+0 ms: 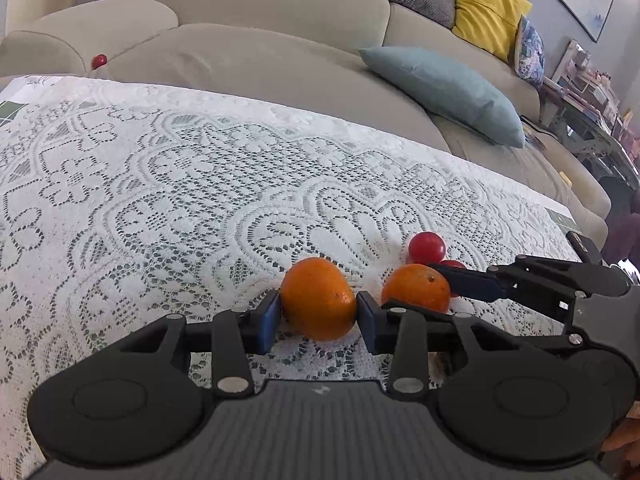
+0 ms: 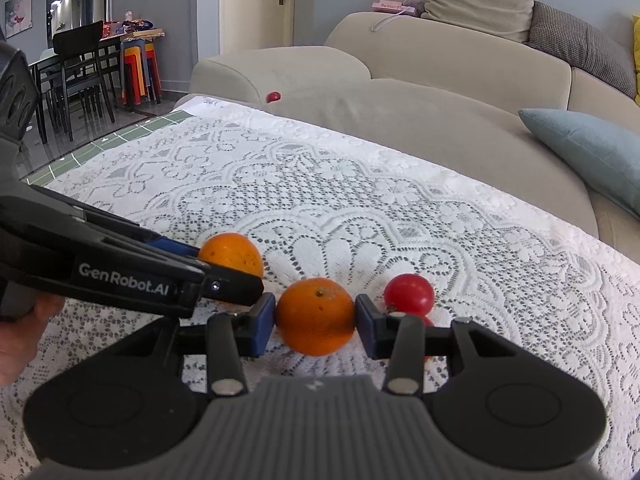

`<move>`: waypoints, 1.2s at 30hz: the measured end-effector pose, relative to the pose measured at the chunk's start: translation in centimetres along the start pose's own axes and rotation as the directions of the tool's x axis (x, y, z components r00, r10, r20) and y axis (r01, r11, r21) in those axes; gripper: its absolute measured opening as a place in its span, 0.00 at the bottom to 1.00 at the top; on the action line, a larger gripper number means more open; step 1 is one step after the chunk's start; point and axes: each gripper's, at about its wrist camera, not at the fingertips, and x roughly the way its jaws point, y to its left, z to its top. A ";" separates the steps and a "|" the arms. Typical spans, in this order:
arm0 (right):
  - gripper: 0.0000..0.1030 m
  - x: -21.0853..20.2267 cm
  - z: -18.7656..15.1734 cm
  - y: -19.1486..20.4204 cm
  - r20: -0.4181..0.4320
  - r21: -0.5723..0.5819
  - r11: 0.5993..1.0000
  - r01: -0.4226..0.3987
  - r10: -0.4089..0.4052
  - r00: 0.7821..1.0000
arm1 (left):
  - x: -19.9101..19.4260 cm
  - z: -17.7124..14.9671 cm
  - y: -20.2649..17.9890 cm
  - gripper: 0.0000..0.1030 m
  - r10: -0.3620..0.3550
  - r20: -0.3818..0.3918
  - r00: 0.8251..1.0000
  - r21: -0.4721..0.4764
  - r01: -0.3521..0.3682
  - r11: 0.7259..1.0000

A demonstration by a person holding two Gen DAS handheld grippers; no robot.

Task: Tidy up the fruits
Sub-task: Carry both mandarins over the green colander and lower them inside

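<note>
**Both grippers pinch an orange on the lace cloth**

Low in the left wrist view, the left gripper (image 1: 318, 314) presses its blue pads on a round orange fruit (image 1: 318, 298) resting on the white lace tablecloth (image 1: 160, 184). In the right wrist view's lower centre, the right gripper (image 2: 315, 322) pinches a second orange with a stem dimple (image 2: 315, 316). Glossy red tomatoes (image 2: 409, 294) sit just right of it.

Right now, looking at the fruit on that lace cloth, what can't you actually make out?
- Second red fruit: right wrist view, mostly behind the right gripper; in the left wrist view its finger covers it.
- Underside of each orange: either view, so resting or lifted is unclear.
- Small red thing on the sofa: too small to identify.
- Hand holding the left gripper: cut off by the right view's left edge.
</note>
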 end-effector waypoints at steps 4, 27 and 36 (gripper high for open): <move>0.39 -0.8 0.1 0.4 0.013 -0.016 1.000 0.013 -0.013 1.000 | -0.6 -0.1 0.0 0.44 0.011 0.006 1.000 -0.020 -0.011 1.000; 0.39 -10.3 0.5 1.3 0.059 -0.041 0.999 0.015 -0.013 0.998 | -8.3 -2.0 -4.7 0.44 0.061 0.087 0.994 -0.093 -0.053 0.994; 0.39 -16.4 -2.2 -0.8 0.076 -0.034 0.999 0.014 -0.012 0.997 | -10.0 -2.7 -9.3 0.44 0.002 0.089 0.996 -0.020 0.000 1.000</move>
